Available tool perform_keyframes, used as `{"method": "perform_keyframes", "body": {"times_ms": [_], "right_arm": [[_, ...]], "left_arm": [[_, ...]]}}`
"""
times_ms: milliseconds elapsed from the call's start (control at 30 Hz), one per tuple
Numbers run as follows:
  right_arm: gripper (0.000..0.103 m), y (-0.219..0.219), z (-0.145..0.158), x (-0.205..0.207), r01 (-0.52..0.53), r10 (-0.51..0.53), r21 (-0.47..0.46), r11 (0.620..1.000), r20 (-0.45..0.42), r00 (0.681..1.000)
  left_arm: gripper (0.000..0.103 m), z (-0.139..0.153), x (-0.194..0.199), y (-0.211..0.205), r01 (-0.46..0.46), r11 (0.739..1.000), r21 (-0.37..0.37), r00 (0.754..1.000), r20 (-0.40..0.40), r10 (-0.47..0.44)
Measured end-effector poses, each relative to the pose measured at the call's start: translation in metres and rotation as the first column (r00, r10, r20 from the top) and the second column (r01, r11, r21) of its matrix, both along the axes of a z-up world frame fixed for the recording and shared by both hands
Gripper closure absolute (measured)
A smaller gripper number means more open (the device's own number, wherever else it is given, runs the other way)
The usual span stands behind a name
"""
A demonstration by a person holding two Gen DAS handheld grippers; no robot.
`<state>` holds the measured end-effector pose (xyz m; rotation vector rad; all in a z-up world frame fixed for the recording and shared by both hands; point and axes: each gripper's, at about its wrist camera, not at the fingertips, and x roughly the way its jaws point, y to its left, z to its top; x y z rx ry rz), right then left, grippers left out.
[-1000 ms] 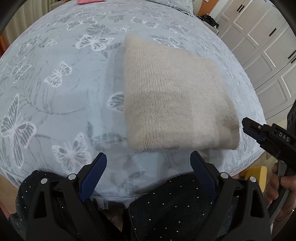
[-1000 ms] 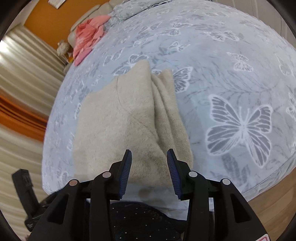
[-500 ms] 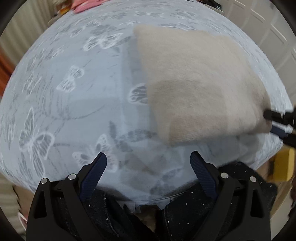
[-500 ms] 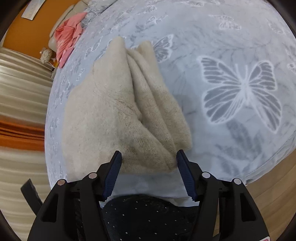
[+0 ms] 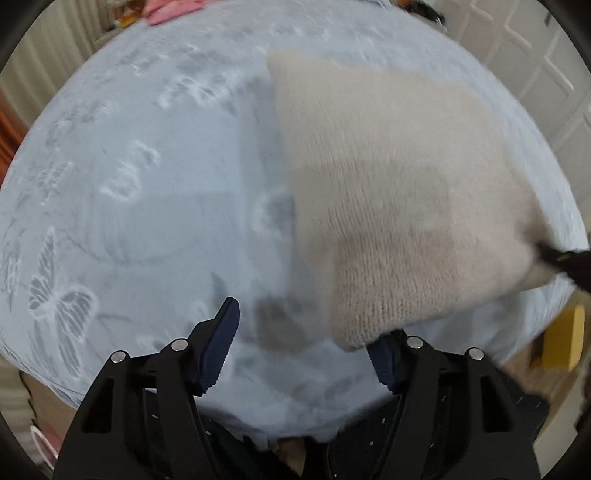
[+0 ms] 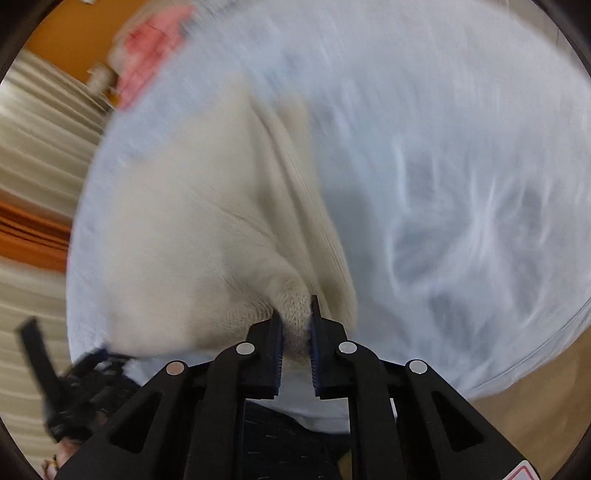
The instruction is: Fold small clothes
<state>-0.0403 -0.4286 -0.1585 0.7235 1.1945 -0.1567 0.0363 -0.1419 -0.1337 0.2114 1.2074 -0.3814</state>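
Jaws: right gripper now clamped on sweater corner | left gripper still spread

We're in a bedroom at home: a bed fills both views, spread with a pale blue cover printed with white butterflies. White panelled wardrobe doors stand off to one side, pleated cream curtains and an orange wall to the other, with wood flooring below and pink clothing at the bed's far end.
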Motion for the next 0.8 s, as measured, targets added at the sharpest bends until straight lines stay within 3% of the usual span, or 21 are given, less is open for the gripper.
{"method": "perform_keyframes", "body": {"times_ms": [100,233,300,400,467,600,733,800], "right_arm": [[0.081,0.000,0.015,-0.008,0.058,-0.060,0.026,0.998,0.067,0.996],[0.068,-0.004,0.052,-0.001,0.055,-0.049,-0.058,0.997,0.104,0.993],[0.035,-0.011,0.072,0.006,0.069,-0.051,-0.121,0.990,0.143,0.988],[0.026,-0.020,0.079,0.027,0.050,-0.027,-0.129,0.990,0.177,0.984],[0.023,-0.021,0.068,0.044,0.020,-0.001,-0.136,0.990,0.135,0.991],[0.023,-0.014,0.037,0.065,-0.030,0.035,-0.134,0.991,0.036,0.999],[0.018,-0.007,0.004,0.071,-0.049,0.048,-0.062,0.997,-0.010,0.999],[0.016,-0.014,-0.012,0.067,0.004,-0.004,0.038,0.999,0.002,1.000]], "left_arm": [[0.023,0.010,-0.010,0.007,-0.003,0.998,-0.061,1.000,0.001,0.003],[0.014,0.037,-0.009,0.030,-0.030,0.963,-0.266,0.997,-0.075,0.010],[0.010,0.051,-0.003,0.036,-0.068,0.939,-0.337,0.996,-0.076,0.045],[0.005,0.057,0.017,0.036,-0.148,0.887,-0.437,0.987,-0.127,0.102],[0.005,0.047,0.042,0.029,-0.226,0.857,-0.464,0.967,-0.213,0.140],[0.005,0.018,0.071,0.011,-0.323,0.833,-0.450,0.926,-0.331,0.181],[0.005,-0.014,0.085,-0.002,-0.367,0.825,-0.430,0.897,-0.399,0.191],[0.005,-0.030,0.089,-0.004,-0.398,0.805,-0.440,0.875,-0.446,0.189]]}}
